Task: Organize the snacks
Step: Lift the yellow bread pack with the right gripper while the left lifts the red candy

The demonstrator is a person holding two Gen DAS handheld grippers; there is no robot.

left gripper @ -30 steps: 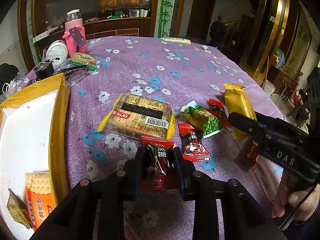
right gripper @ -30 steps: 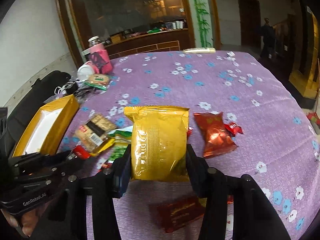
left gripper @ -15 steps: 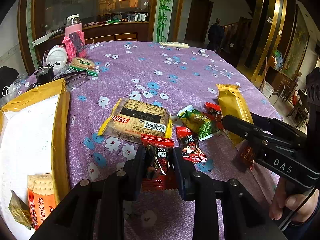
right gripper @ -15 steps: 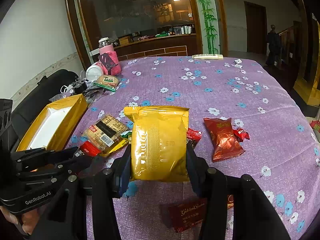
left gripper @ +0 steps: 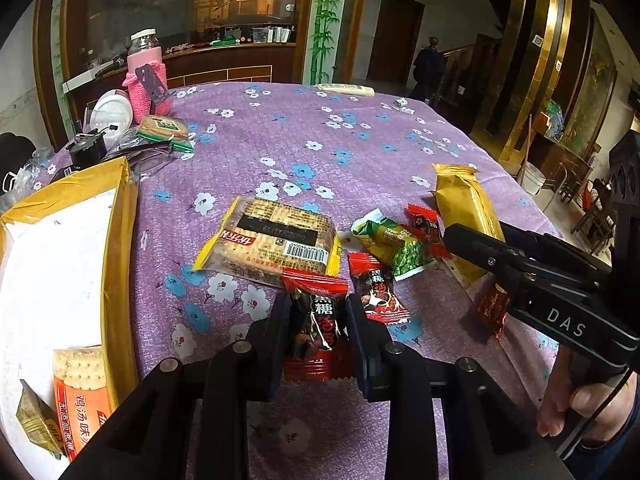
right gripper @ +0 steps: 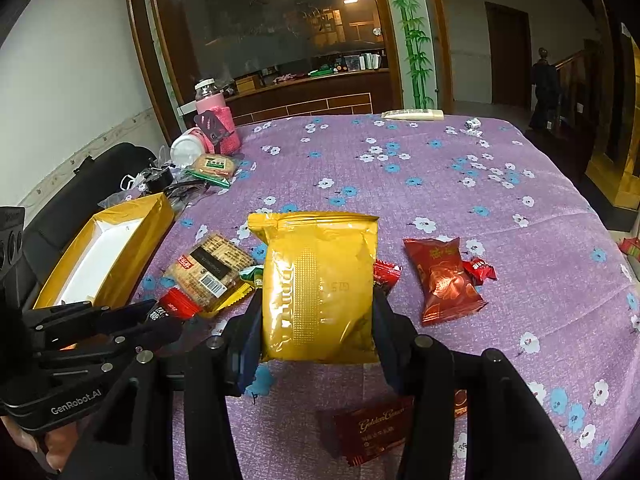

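My left gripper point(left gripper: 318, 320) is shut on a small red and black candy packet point(left gripper: 318, 324), held just above the purple flowered tablecloth. My right gripper point(right gripper: 318, 312) is shut on a gold foil snack bag point(right gripper: 318, 284), lifted off the cloth; the same gold foil snack bag point(left gripper: 464, 208) shows at the right of the left wrist view. Loose on the cloth lie a cracker pack point(left gripper: 276, 240), a green packet point(left gripper: 394, 244), a red candy point(left gripper: 376, 288), a red pouch point(right gripper: 442, 280) and a dark red bar point(right gripper: 370, 428). The yellow-walled box point(left gripper: 120, 240) stands at left and holds an orange cracker pack point(left gripper: 82, 396).
A pink-sleeved bottle point(left gripper: 146, 76), a white lid point(left gripper: 112, 114), a green-edged biscuit pack point(left gripper: 164, 128) and black cables crowd the far left corner. A white remote point(right gripper: 412, 114) lies at the far edge. A hand point(left gripper: 584, 408) holds the right gripper's handle.
Both views have tilted up slightly, so the table contents sit a little lower in frame. Both grips and both packets stay as they were.
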